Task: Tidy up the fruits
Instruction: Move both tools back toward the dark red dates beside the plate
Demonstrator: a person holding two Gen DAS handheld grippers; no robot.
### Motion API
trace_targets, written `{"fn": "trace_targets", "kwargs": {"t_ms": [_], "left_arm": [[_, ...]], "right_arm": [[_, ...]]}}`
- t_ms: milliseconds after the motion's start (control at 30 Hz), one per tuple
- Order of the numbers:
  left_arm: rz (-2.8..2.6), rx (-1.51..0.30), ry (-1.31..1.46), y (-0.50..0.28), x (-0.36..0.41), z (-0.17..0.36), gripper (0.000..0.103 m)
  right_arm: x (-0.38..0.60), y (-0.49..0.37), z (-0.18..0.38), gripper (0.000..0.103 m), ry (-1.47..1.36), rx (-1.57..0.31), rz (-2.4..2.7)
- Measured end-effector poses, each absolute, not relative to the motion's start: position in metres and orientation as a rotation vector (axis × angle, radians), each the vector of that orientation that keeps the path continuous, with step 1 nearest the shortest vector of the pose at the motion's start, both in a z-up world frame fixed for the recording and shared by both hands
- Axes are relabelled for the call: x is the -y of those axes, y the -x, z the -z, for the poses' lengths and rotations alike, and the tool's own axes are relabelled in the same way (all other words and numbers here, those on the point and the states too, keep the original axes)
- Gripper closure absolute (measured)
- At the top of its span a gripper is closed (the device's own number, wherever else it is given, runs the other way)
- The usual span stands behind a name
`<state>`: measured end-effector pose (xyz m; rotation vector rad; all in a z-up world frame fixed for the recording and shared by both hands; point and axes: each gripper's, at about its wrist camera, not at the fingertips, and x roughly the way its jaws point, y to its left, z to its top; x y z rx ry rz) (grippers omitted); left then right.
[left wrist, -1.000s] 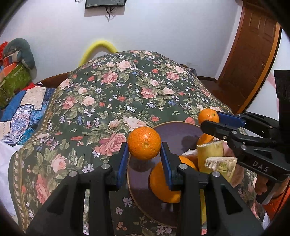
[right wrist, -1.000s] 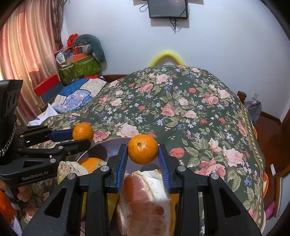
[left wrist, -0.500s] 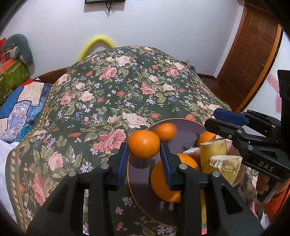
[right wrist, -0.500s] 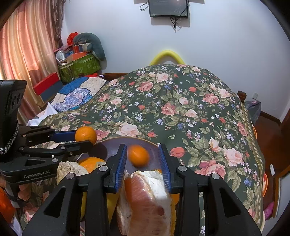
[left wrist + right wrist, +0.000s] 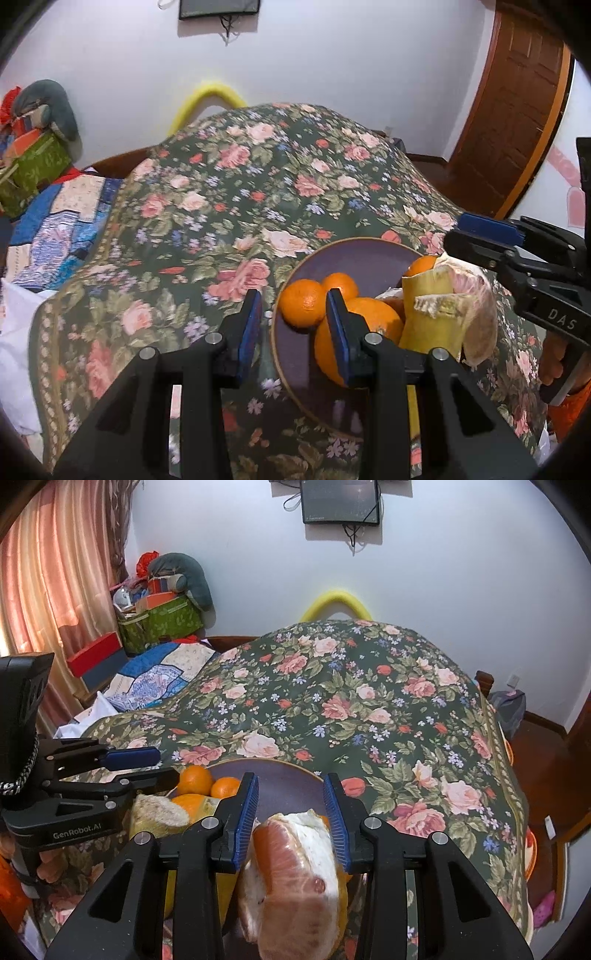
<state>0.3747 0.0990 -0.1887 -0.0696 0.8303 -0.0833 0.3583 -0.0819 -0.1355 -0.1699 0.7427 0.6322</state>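
Observation:
A dark purple plate (image 5: pixel 362 258) lies on the floral cloth and holds two small oranges (image 5: pixel 302 302) (image 5: pixel 340 284), a large orange (image 5: pixel 373 317) and a peeled pomelo with yellow rind (image 5: pixel 428 314). My left gripper (image 5: pixel 291 325) is open and empty, hovering above the plate's left rim. My right gripper (image 5: pixel 290 801) is open and empty over the peeled pomelo (image 5: pixel 291 867). The small oranges also show in the right wrist view (image 5: pixel 194 779) (image 5: pixel 225 787). Each gripper shows in the other's view, the right gripper (image 5: pixel 480 240) and the left gripper (image 5: pixel 147 766).
The floral cloth (image 5: pixel 369 709) covers a rounded table. A patchwork quilt (image 5: pixel 55 221) lies to the left. Boxes and a cushion (image 5: pixel 166 602) stand by the curtain. A wooden door (image 5: pixel 517 110) is at the right.
Both grippers opened and let go of their small oranges, which dropped onto the plate and now rest together at its left side. Both grippers pulled back slightly.

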Motion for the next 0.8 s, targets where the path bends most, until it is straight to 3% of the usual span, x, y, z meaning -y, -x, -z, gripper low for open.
{"fn": "trace_targets", "kwargs": {"t_ms": [267,400,800], "left_arm": [[0.025,-0.766,0.046,-0.332,-0.095,0.155,0.068],[0.034,-0.755,0.050,-0.308,-0.087,0.146,0.068],[0.045,-0.833,0.041,-0.257,-0.063,0.168,0.066]], "right_arm": [[0.091,-0.330,0.114,0.069,0.151,-0.715,-0.636],[0.096,-0.308,0.105,0.063,0.144,-0.699,-0.636],[0.111,-0.256,0.109,0.063,0.137,-0.721,-0.634]]}}
